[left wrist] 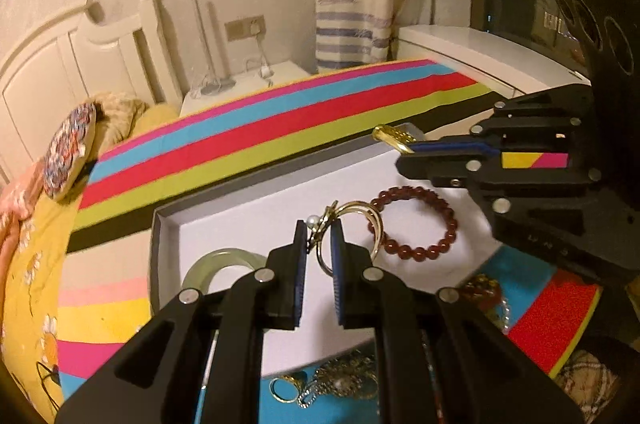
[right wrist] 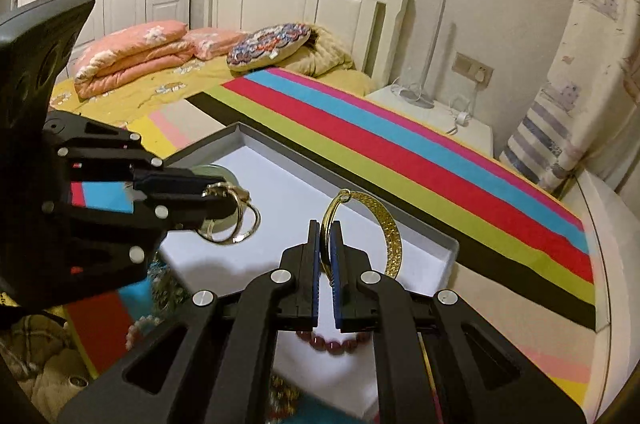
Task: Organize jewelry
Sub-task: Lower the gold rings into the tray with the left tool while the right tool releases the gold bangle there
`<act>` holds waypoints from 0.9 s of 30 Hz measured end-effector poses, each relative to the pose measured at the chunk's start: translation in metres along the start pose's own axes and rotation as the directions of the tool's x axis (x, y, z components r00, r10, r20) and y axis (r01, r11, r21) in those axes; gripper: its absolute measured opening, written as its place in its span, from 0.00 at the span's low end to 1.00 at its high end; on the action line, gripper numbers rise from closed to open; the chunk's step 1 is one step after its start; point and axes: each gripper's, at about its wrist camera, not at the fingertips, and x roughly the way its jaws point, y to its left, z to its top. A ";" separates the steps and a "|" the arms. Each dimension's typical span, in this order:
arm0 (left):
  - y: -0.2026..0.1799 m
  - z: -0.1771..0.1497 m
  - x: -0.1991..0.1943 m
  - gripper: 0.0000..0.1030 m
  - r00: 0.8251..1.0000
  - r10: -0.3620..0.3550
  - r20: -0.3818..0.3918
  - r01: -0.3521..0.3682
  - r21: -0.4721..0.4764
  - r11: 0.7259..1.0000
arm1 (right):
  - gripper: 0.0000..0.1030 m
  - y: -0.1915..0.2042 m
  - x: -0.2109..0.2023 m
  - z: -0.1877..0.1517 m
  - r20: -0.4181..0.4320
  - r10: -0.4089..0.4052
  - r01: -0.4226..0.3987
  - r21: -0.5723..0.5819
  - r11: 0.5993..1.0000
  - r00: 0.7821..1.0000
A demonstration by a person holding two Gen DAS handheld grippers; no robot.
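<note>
The left gripper (left wrist: 319, 238) pinches a cluster of thin gold rings (left wrist: 357, 220) above the white tray (left wrist: 168, 224), its narrow jaws closed on a small pearl-tipped piece, the loops hanging toward the tray floor. The right gripper (right wrist: 327, 242) clamps a broad gold bangle (right wrist: 390, 224) by its rim; the bangle stands on edge, its hoop arching away from the fingers toward the tray's far wall. A dark red bead bracelet (left wrist: 416, 220) lies flat in the tray beside a pale green bangle (left wrist: 218, 264). More loose jewelry (left wrist: 332, 384) lies on the striped cloth (left wrist: 280, 128).
</note>
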 end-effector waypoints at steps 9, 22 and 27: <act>0.013 -0.007 0.026 0.11 0.997 0.028 -0.071 -0.032 -0.051 0.998 | 0.07 0.007 0.049 0.015 -0.108 -0.020 0.015 -0.043 0.999 0.994; 0.019 -0.013 0.040 0.39 0.993 0.072 -0.095 -0.079 -0.065 0.995 | 0.26 -0.004 0.067 0.016 -0.152 0.007 0.000 0.048 0.999 0.988; 0.016 -0.011 0.032 0.49 0.995 0.077 -0.067 -0.081 -0.057 0.995 | 0.32 -0.012 0.053 0.019 -0.109 0.013 -0.005 0.076 0.997 0.994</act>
